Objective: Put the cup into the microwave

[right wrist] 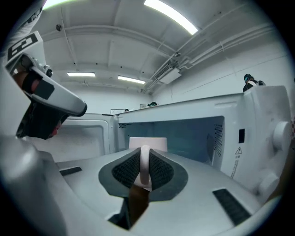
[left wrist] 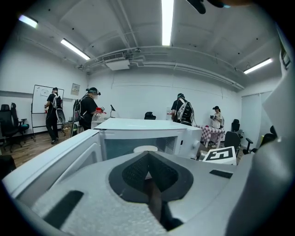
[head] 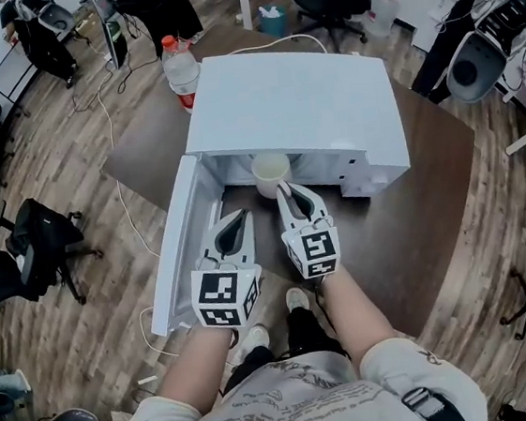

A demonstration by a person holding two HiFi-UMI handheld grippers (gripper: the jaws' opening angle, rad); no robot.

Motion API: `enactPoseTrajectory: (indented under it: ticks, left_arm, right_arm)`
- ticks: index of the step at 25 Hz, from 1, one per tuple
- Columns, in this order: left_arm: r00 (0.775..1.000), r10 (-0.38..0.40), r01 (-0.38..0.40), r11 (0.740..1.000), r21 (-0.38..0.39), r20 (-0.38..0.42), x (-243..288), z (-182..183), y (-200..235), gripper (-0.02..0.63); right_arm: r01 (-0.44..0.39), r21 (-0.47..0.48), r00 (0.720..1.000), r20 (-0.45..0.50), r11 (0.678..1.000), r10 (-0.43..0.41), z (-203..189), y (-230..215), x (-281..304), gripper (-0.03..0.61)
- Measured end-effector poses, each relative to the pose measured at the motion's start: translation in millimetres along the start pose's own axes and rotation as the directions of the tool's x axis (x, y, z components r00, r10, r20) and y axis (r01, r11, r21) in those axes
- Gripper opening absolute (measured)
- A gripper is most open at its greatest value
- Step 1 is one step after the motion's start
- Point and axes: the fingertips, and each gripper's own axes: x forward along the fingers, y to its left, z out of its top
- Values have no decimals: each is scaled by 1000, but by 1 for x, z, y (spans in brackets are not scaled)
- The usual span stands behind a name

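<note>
A white microwave [head: 298, 106] stands on the dark table with its door [head: 175, 252] swung open to the left. A pale cup [head: 271, 171] hangs at the mouth of the cavity. My right gripper [head: 285, 189] is shut on the cup's handle; in the right gripper view the handle [right wrist: 144, 161] stands upright between the pads, with the cup [right wrist: 147, 143] and the cavity [right wrist: 184, 133] beyond. My left gripper [head: 242, 217] is shut with nothing in it, just left of the right one and inside the open door. It looks past its tips [left wrist: 148, 156] at the cup's rim [left wrist: 145, 149].
A clear bottle with a red cap [head: 181, 71] stands by the microwave's back left corner. The dark table [head: 432, 204] extends to the right of the microwave. A white cable [head: 120, 183] runs on the floor at left. Office chairs [head: 45, 239] and several people stand around the room.
</note>
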Motion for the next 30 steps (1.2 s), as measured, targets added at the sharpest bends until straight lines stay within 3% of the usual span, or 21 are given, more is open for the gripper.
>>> enactPoseTrajectory:
  ticks: [8,20,29,30]
  left_arm:
    - [998,40,-41,999,-21,-43,17,-17,12,14]
    - [995,95,-97,995,-37,-43,30,-11,26,14]
    - [992,115,-118,992,-51,-54,27,-13,28,12]
    - [992,115,-118,992,-51,-54,26,-13,27,14]
  right_arm:
    - [10,9,1000,5,1000,-10,-8,-27,40,43]
    - [40,7,999,-12,999,-39,-19,-61,87,43]
    - [76,-17,996,-54,997,-77,-34,-57,94,52]
    - [78,-17,995,-64,997,-79,-36,-56,92,75]
